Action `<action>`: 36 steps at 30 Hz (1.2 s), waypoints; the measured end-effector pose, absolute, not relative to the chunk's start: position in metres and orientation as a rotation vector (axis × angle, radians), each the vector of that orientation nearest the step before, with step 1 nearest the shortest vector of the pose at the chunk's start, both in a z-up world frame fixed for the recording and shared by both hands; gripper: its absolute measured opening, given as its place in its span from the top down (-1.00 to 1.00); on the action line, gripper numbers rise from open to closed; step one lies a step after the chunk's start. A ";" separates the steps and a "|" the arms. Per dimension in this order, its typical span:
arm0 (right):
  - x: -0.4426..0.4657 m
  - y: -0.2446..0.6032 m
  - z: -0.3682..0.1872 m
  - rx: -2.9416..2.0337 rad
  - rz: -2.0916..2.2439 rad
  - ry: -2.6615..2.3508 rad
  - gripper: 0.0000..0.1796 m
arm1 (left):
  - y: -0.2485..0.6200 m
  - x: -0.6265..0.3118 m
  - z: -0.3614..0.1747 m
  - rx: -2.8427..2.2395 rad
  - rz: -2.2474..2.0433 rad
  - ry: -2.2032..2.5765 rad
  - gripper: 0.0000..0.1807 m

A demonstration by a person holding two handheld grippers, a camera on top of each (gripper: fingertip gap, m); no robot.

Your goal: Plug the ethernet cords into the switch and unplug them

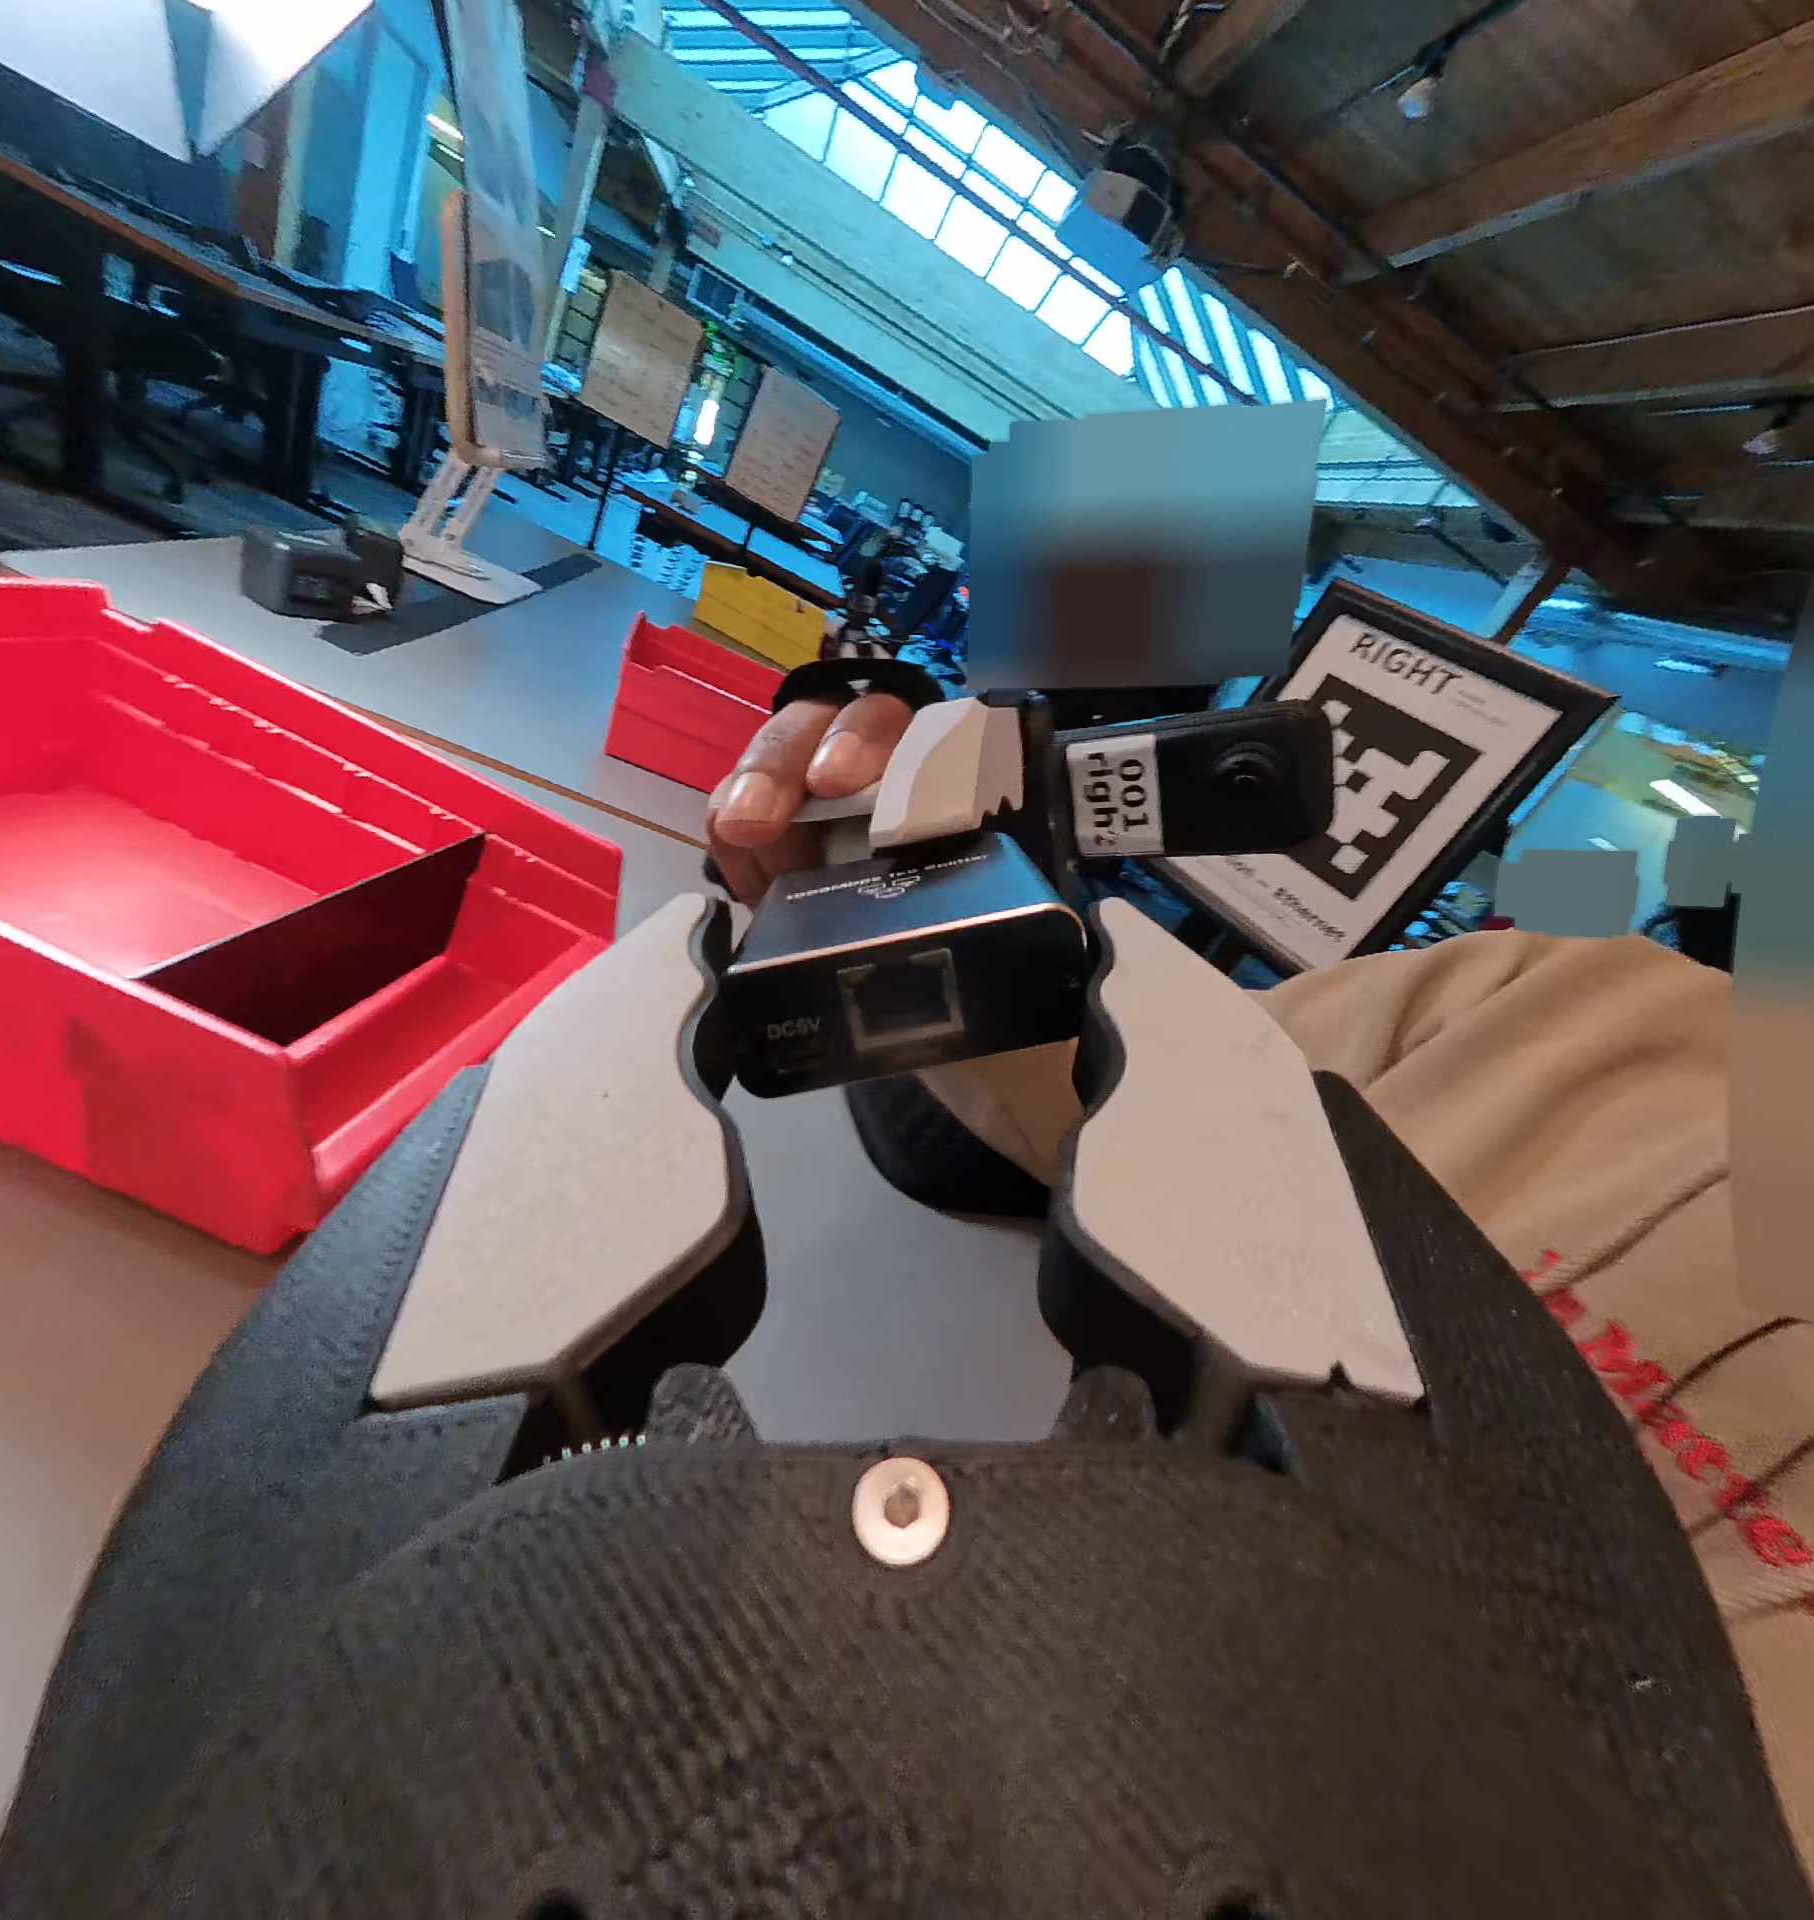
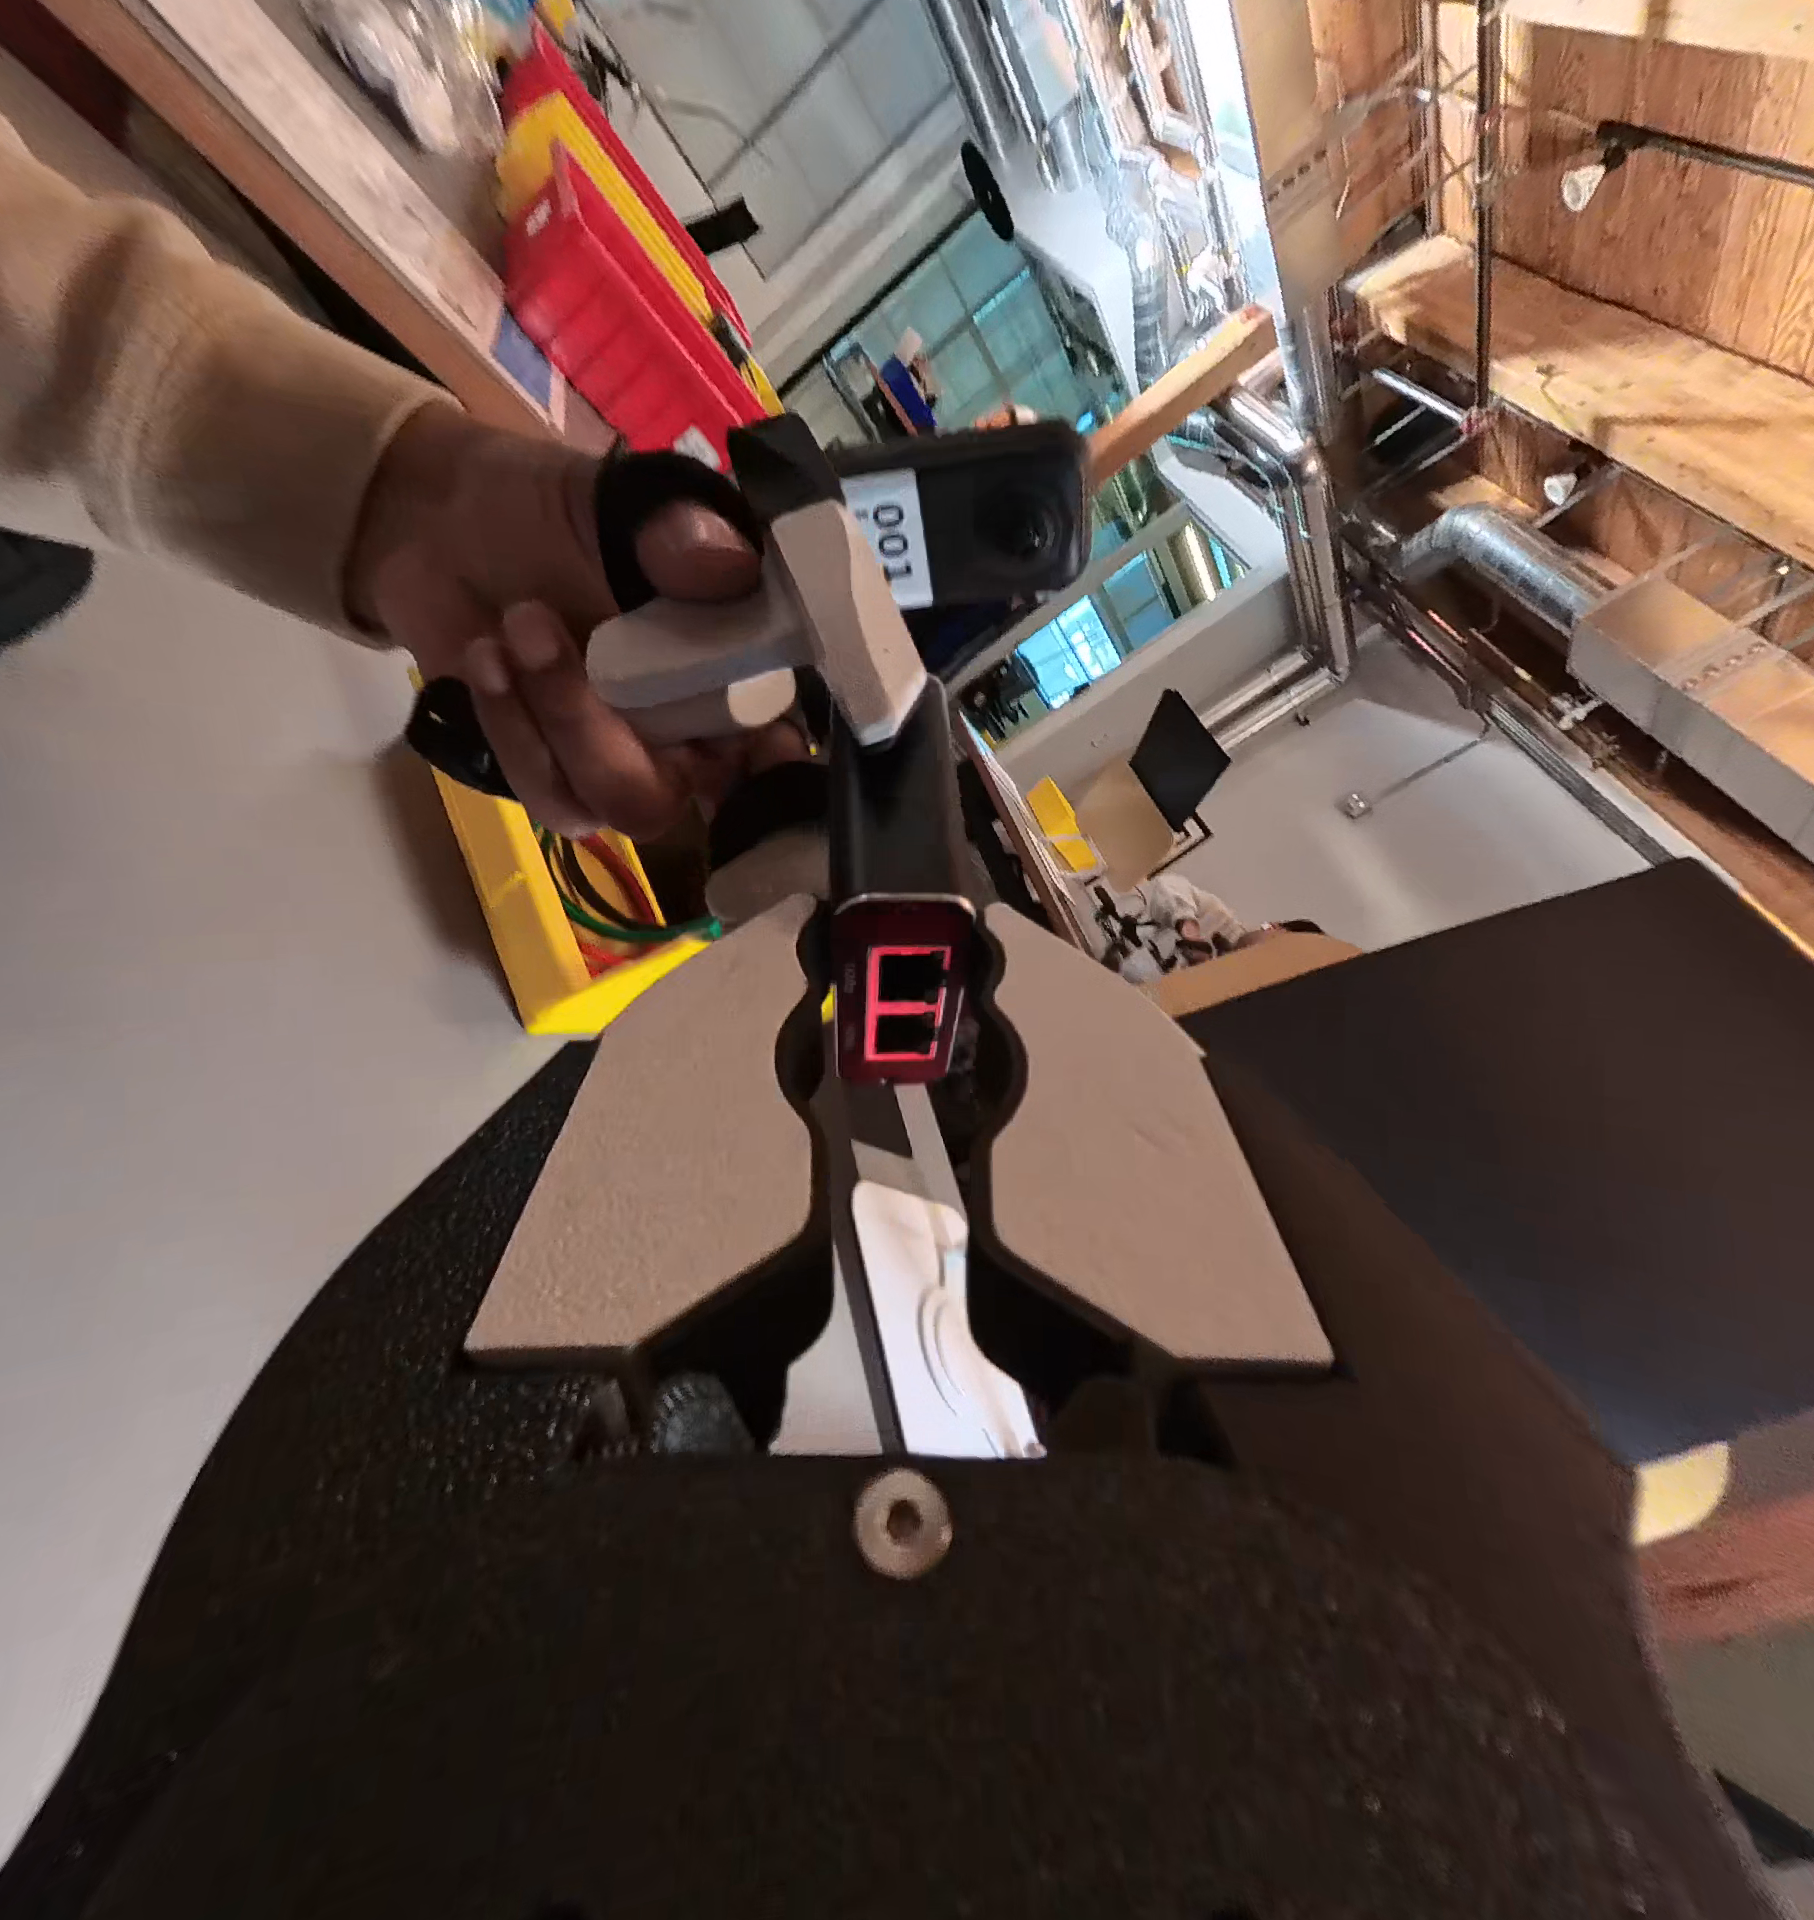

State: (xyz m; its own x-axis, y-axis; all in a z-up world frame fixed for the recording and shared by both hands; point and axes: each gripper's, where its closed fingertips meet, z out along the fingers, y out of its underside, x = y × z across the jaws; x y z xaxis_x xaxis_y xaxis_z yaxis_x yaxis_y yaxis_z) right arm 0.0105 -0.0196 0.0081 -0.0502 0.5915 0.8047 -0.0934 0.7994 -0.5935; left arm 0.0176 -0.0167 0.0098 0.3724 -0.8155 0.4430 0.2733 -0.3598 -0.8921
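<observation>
A small black switch [image 1: 903, 997] is held up in the air between both grippers. My left gripper [image 1: 898, 935] is shut on the end with a single port. My right gripper [image 2: 901, 935] is shut on the opposite end of the switch [image 2: 898, 1008], where two empty ports glow red. Each view shows the other gripper and the hand that holds it behind the switch: the right gripper [image 1: 944, 779] and the left gripper [image 2: 841, 613]. Coloured ethernet cords [image 2: 602, 904] lie coiled in a yellow bin [image 2: 508, 914] on the table. No cord is plugged into the ports that show.
A big red bin [image 1: 207, 1091] with a black divider stands at the left on the grey table [image 1: 518, 665]. A smaller red bin [image 1: 685, 707] and another yellow bin [image 1: 757, 613] stand farther back. A framed marker board [image 1: 1402, 769] leans at the right. The tips of both grippers are at nearly the same place.
</observation>
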 end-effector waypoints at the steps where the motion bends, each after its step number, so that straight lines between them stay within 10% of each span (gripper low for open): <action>1: 0.009 -0.017 0.006 -0.417 0.554 -1.535 0.73 | -0.014 0.016 0.008 -1.544 -1.208 0.506 0.29; 27: -0.016 0.016 -0.029 -0.524 0.122 -1.543 0.73 | 0.012 0.003 -0.026 -1.677 -0.750 0.571 0.29; 36: 0.002 0.055 -0.012 -0.622 0.110 -1.444 0.73 | -0.009 -0.180 0.011 -1.762 -0.184 0.223 0.38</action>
